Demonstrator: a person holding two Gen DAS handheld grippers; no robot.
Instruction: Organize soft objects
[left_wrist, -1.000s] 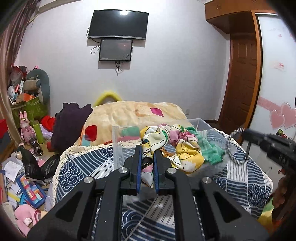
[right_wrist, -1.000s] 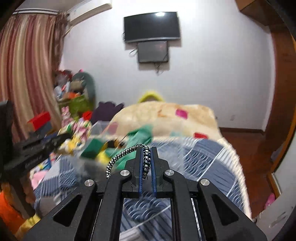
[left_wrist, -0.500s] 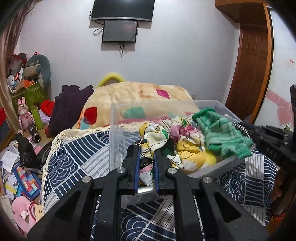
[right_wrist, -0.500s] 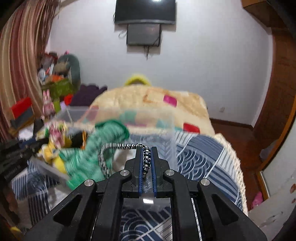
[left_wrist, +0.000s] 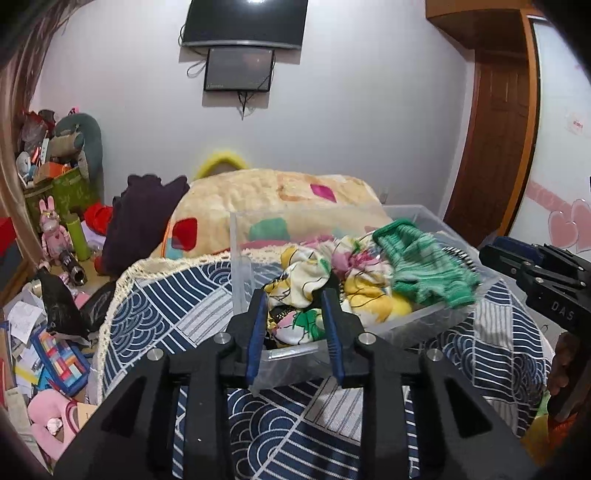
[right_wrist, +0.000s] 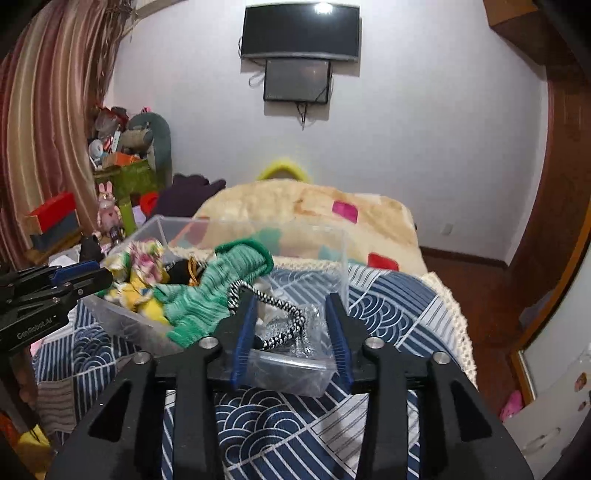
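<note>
My left wrist cam looks along my left gripper (left_wrist: 294, 325), close over the clear plastic bin's (left_wrist: 417, 320) near-left corner. My right wrist cam looks along my right gripper (right_wrist: 291, 328) over its near-right corner. Both face the far wall; they share the bin, wall TV (left_wrist: 245, 23) (right_wrist: 300, 32) and patterned bedspread (left_wrist: 155, 295) (right_wrist: 388, 302).

bin (right_wrist: 334, 254) open on top, left half piled with cloths (left_wrist: 314, 273) and green knit (right_wrist: 210, 291); cord (right_wrist: 280, 317) lies in right half. bare bedspread (right_wrist: 291, 432) ahead of bin.
</note>
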